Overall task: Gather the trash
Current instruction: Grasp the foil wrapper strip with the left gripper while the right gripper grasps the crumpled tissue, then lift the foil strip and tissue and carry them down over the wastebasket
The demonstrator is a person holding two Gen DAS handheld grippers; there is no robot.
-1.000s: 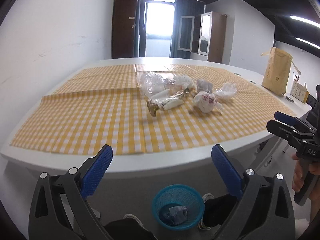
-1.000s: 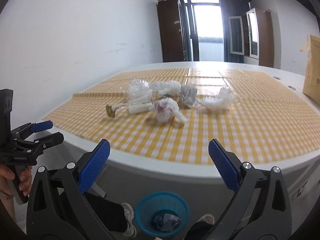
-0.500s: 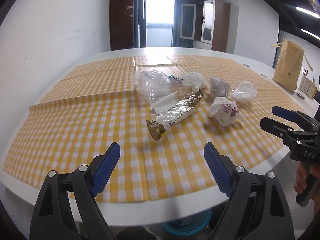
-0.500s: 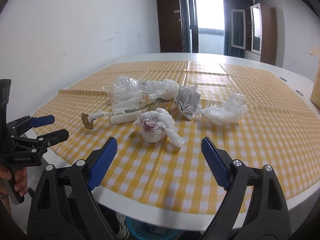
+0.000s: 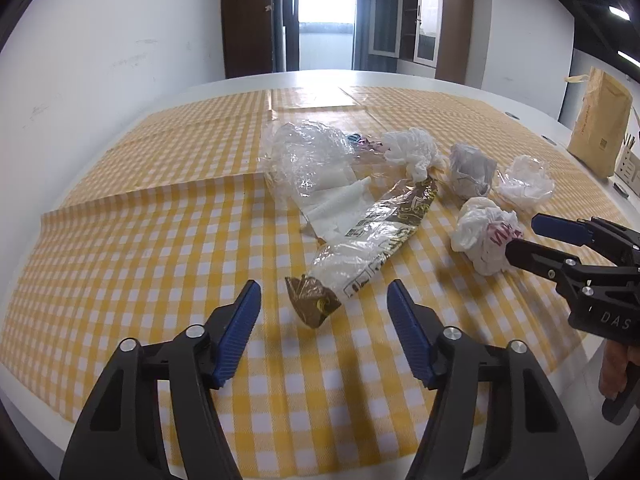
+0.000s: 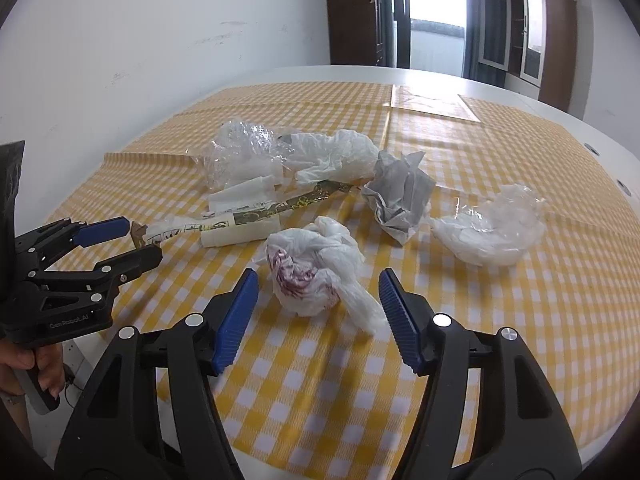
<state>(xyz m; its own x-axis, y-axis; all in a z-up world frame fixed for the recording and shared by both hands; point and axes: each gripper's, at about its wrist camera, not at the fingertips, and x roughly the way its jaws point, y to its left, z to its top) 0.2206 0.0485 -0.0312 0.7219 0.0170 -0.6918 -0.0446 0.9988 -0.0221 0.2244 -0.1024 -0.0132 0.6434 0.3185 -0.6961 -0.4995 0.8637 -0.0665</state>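
Trash lies on the yellow checked tablecloth (image 5: 120, 248). A long foil wrapper (image 5: 372, 236) has its brown twisted end just ahead of my open, empty left gripper (image 5: 324, 312). A crumpled white bag with red print (image 6: 312, 268) lies between the tips of my open, empty right gripper (image 6: 318, 300). Behind lie a clear plastic bag (image 5: 308, 156), a white bag (image 5: 412, 150), grey crumpled paper (image 6: 400, 196) and a clear wad (image 6: 492, 228). The right gripper (image 5: 524, 238) shows in the left wrist view; the left gripper (image 6: 132, 240) shows in the right wrist view.
A brown paper bag (image 5: 600, 120) and a small organiser stand at the table's far right. A white wall runs along the left side. A door and cabinets stand at the back of the room.
Both grippers have moved forward and down over the table, from beyond its front edge to right at the trash. The blue basket on the floor has left the views.
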